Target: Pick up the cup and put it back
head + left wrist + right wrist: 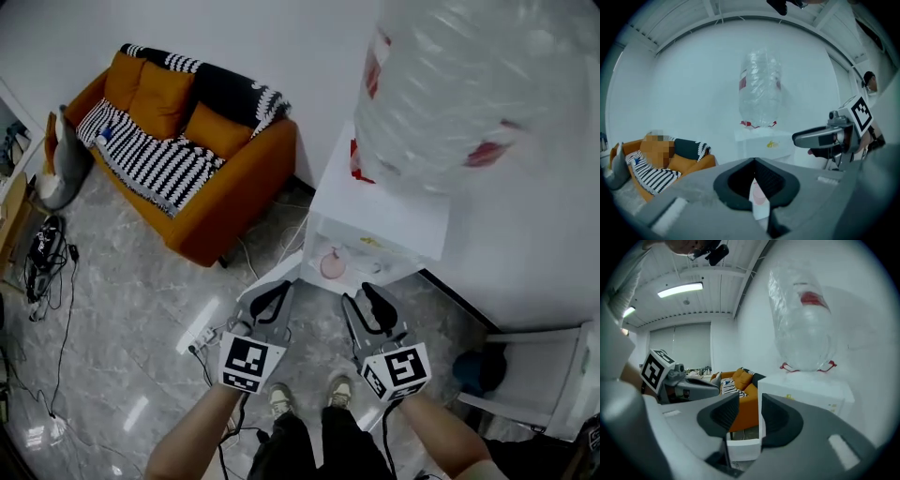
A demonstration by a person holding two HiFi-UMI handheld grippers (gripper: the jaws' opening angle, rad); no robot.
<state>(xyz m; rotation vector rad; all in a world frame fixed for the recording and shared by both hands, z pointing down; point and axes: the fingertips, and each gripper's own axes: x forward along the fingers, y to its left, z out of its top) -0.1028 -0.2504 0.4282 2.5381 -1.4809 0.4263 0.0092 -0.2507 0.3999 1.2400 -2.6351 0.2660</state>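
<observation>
A small clear cup [333, 265] with a pink tint stands in the open recess of the white water dispenser [394, 211], under the big bottle [469, 84]. My left gripper [278, 292] hovers just short of the recess, left of the cup, its jaws closed together with nothing between them. In the left gripper view the cup [759, 199] shows through the slot below the closed tips. My right gripper [368, 298] hangs a little right of the cup. In the right gripper view its jaws [750, 404] stand a narrow gap apart, empty, facing the dispenser [806, 390].
An orange sofa [187, 141] with a striped blanket stands at the left. A power strip [202, 333] and cables lie on the grey floor by the dispenser's foot. A white stand [553, 375] and a blue object [478, 366] sit at the right.
</observation>
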